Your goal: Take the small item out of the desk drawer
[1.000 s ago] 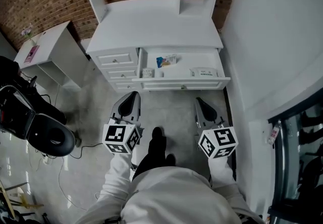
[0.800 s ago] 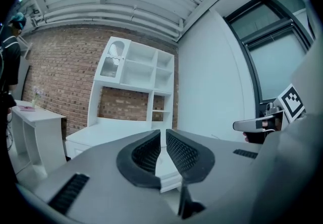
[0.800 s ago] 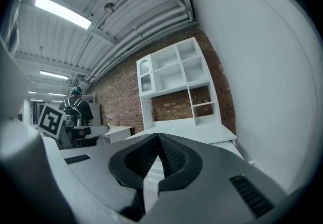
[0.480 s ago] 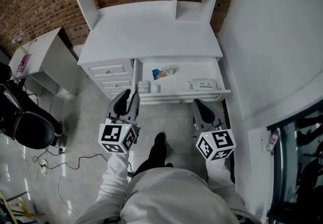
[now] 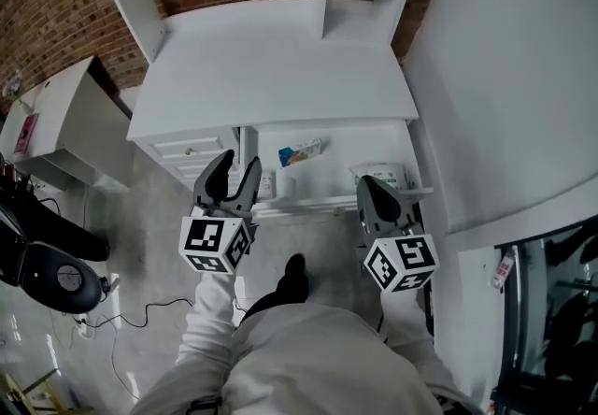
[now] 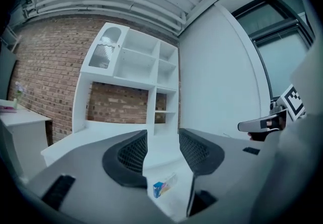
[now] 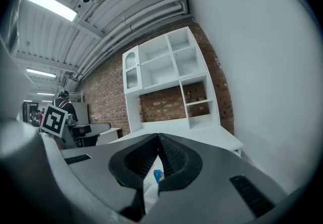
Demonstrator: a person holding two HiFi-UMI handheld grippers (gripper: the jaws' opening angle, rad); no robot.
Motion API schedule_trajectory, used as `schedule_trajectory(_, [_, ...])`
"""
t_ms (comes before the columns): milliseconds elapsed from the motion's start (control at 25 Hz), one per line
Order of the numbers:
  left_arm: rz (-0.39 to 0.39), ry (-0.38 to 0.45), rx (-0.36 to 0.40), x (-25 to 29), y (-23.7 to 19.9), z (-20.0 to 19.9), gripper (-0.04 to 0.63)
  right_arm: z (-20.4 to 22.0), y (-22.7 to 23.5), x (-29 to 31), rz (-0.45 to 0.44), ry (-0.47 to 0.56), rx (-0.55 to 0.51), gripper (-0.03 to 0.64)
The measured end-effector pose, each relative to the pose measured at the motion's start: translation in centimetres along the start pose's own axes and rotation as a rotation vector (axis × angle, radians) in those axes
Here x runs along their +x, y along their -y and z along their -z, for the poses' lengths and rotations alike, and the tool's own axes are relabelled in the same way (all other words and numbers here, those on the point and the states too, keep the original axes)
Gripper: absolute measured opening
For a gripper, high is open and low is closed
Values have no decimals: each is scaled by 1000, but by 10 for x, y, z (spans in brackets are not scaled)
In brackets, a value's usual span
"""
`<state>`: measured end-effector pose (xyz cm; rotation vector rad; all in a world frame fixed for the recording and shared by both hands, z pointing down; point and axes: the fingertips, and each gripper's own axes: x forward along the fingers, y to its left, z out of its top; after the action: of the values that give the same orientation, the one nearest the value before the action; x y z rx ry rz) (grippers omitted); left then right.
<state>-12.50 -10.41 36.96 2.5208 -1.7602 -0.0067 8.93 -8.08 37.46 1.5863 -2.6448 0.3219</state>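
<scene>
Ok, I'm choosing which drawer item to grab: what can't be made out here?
Small blue-and-white packet: print too small in every view.
White printed box: head view, partly hidden behind the right gripper.
Two small white objects: head view, too small to identify.

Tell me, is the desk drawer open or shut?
Open. The drawer sticks out from the desk, and the blue packet inside it shows.
</scene>
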Motion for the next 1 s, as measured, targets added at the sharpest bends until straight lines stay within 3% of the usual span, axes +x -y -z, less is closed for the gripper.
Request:
schedule_trajectory(480, [67,-8,-20,82,-43,3,232,-13,18,68,67,5,-6,29])
schedule_trajectory(1000, [208,-106,6,131,-35,33,261,-17,27,86,140,6,9,29])
